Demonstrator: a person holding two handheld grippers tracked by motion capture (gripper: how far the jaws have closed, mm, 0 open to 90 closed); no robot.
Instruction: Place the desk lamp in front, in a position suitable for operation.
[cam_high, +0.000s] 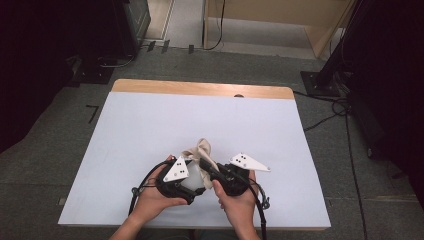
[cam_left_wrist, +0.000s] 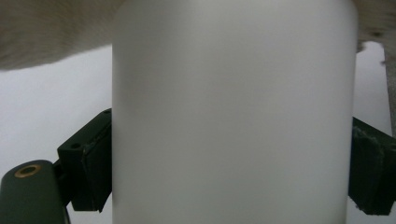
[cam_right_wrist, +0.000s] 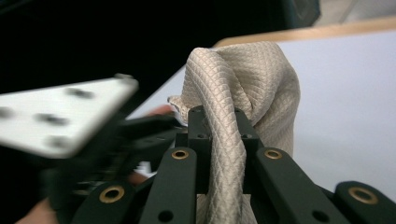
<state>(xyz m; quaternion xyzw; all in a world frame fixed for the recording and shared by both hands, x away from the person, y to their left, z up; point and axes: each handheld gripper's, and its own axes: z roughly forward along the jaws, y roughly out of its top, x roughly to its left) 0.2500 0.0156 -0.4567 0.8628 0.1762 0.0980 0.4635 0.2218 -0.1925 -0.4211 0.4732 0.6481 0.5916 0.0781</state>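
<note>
Left gripper (cam_high: 192, 186): I clamp the white bottle (cam_left_wrist: 233, 116).
Right gripper (cam_high: 206, 165): I pinch the cloth (cam_right_wrist: 243, 93) at 12 o'clock.
Risk: hard wiping could twist the bottle free.

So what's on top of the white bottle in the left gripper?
The beige cloth lies over the top of the white bottle, which the left gripper holds at the sides. The cloth covers any cap or opening.

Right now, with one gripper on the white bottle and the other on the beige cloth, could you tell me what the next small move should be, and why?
Probably bring the cloth onto the white bottle and start wiping. The left gripper is clamped on the bottle's sides and the right gripper pinches the bunched cloth. In the left gripper view the cloth already hangs just over the bottle, so only a short move seems needed.
</note>
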